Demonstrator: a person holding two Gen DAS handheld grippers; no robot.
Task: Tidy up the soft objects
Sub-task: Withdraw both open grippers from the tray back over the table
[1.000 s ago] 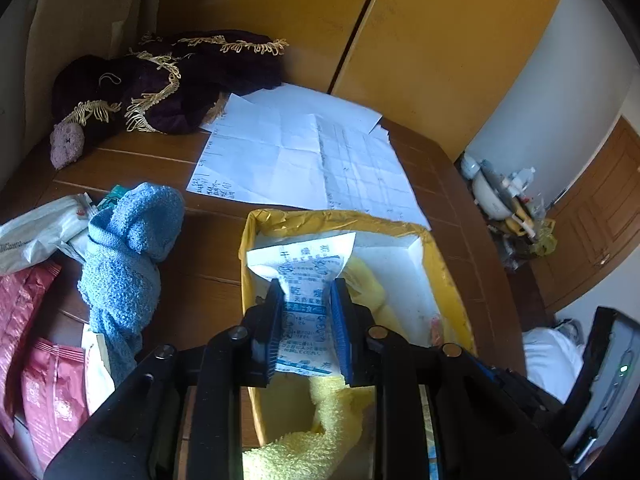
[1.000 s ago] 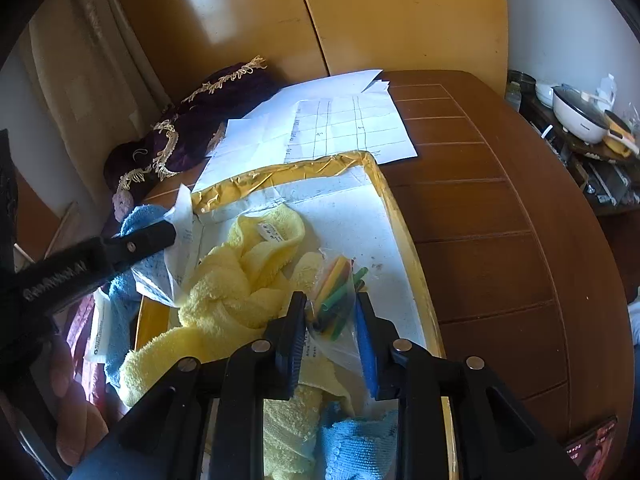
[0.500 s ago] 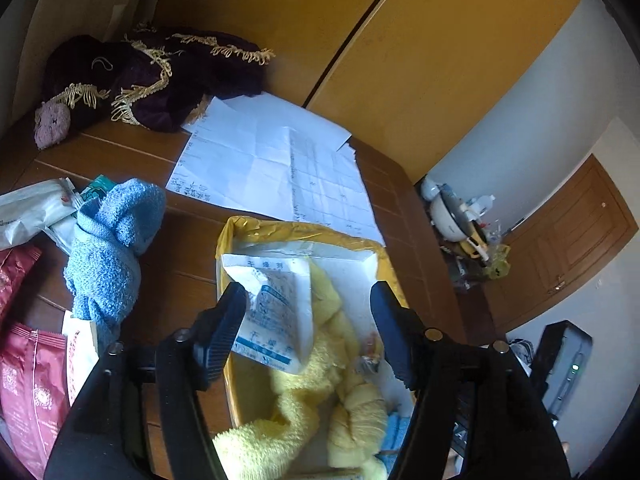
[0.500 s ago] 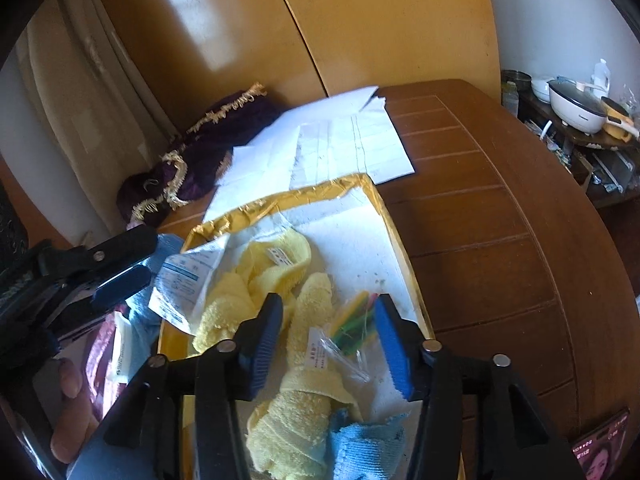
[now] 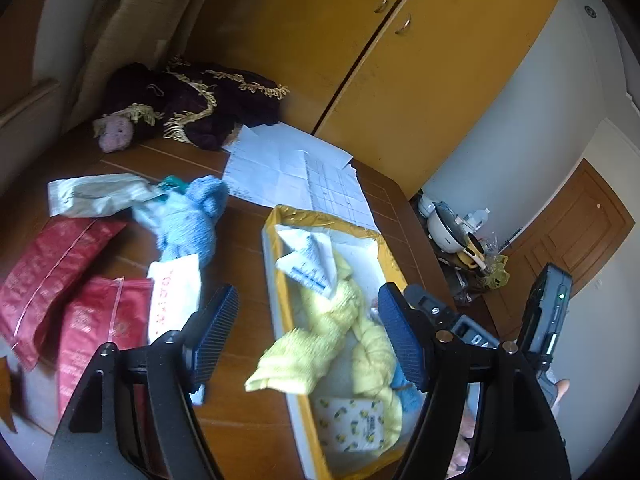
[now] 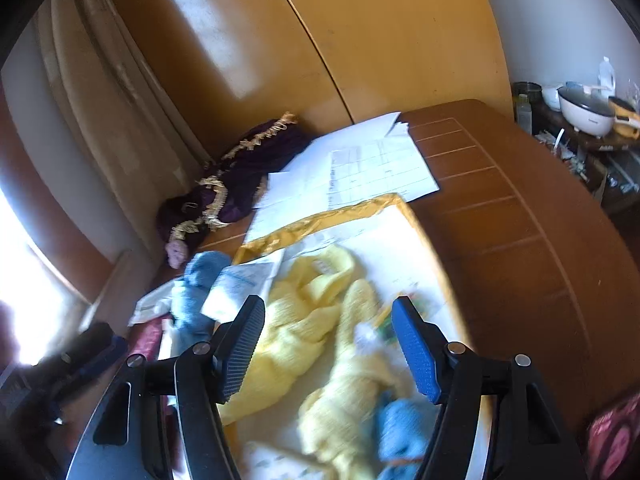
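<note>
Tray [image 5: 272, 280] with yellow rim is seen on the wooden table [image 6: 520, 240] — yellow towels [image 5: 320, 320] and a white printed packet [image 5: 310, 262] lie inside it. Left gripper [image 5: 308, 336] is held above the tray's near edge, jaws spread wide, nothing gripped. Right gripper [image 6: 328, 344] is likewise parted and empty over the towels. A blue towel [image 5: 192, 216] and red pouches [image 5: 52, 268] are left outside, on the table — beside the tray.

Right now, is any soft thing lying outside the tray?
Yes. A blue towel lies bunched on the table, outside the yellow-rimmed tray, among packets, while the yellow towels are inside.
</note>
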